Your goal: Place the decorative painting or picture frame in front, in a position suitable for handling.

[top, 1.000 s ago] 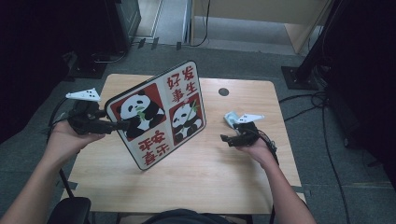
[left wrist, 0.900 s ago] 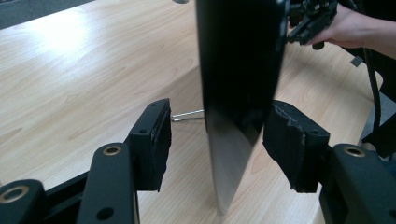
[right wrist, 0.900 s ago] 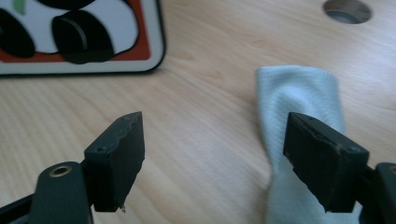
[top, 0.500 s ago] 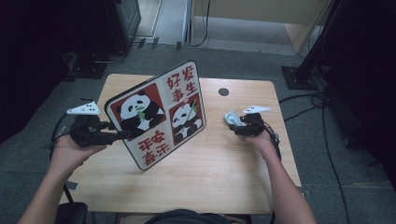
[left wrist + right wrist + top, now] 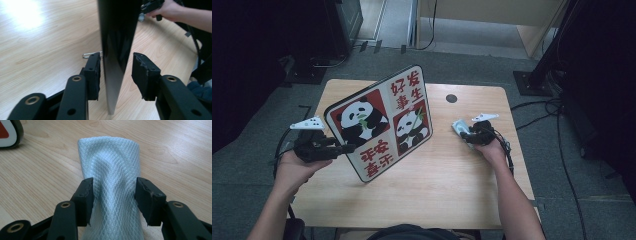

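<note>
step: likely readying to wipe panda sign board (image 5: 382, 122) | board tilted on table (image 5: 452, 190), edge between left gripper (image 5: 116, 72) jaws, still apart | right gripper (image 5: 113, 195) jaws pinching blue cloth (image 5: 110, 162) | next: clamp board, bring cloth over

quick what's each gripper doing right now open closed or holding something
Left gripper: open, jaws straddling the edge of the panda sign board, one jaw apart from it.
Right gripper: shut on the light blue cloth.
</note>
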Available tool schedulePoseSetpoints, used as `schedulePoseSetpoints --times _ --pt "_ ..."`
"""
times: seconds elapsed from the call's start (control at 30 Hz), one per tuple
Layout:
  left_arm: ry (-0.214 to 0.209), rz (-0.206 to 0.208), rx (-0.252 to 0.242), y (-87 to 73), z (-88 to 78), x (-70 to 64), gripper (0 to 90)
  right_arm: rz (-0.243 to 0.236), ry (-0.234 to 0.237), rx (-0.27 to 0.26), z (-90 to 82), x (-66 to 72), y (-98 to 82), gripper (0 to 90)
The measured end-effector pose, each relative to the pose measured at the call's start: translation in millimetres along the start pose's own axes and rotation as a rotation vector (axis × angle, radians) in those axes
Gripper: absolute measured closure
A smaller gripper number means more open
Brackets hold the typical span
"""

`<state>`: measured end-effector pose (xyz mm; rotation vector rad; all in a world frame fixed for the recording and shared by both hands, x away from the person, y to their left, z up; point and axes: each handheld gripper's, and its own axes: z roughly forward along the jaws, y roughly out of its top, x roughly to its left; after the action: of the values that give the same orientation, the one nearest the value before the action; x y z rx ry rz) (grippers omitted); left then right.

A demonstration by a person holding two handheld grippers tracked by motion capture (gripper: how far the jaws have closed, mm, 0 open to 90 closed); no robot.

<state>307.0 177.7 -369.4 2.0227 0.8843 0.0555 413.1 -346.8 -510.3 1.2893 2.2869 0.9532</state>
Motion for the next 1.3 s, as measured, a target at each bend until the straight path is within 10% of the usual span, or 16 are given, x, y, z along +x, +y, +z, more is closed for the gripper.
schedulePoseSetpoints --times 0.53,1.3 --pt "-0.008 -0.015 -0.034 -8.0 5.0 1.7 71.6 -0.013 -0.032 -0.008 -2.7 1.0 -3.2 74.3" --pt "-0.017 -0.010 -0.047 -11.1 6.3 2.5 78.7 0.149 0.077 -0.007 -22.0 -8.9 8.0 80.2"
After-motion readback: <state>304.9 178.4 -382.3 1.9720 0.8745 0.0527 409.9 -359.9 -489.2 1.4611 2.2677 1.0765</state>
